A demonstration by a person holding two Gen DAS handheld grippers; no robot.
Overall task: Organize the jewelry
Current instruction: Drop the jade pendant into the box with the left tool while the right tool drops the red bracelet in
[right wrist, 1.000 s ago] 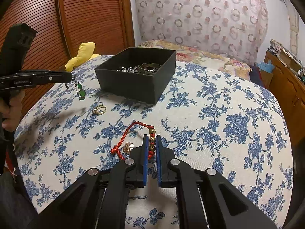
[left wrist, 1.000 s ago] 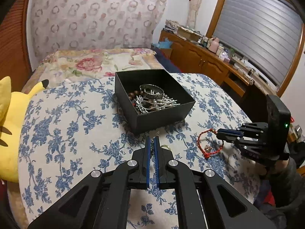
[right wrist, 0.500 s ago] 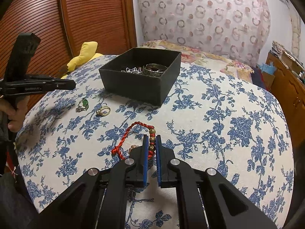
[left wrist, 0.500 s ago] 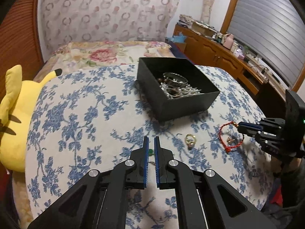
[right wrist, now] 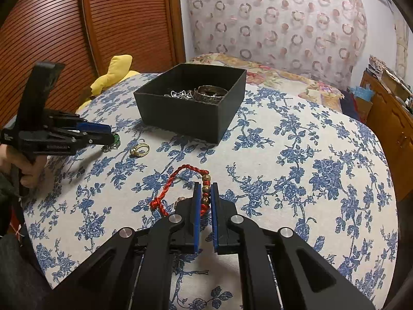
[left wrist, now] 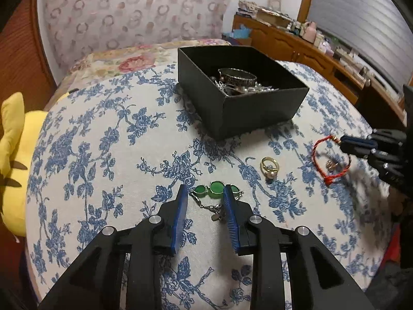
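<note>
We see the left claw point(left wrist: 205, 193) spread wide just above the worktop point(left wrist: 103, 155), holding nothing. The green-stone bracelet point(left wrist: 215, 188) lies flat on the cloth between its blue pads point(left wrist: 180, 214); the three green stones run across the gap from 9 to 3 o'clock, and the chain trails back toward 6 o'clock. We cannot tell whether the right-hand pad touches it.

At 2 o'clock from that claw sits the gold ring point(left wrist: 269, 166), its pearl end toward 6 o'clock. The black box point(left wrist: 247, 108) stands at 12 o'clock, with a bangle and silver pieces inside.

Our right claw point(right wrist: 205, 196) is closed to a narrow gap, gripping the beaded stretch of the red cord bracelet point(right wrist: 178, 178). The beads run along the pads from 12 to 6 o'clock, and the red loop lies out toward 10 o'clock on the cloth.
</note>
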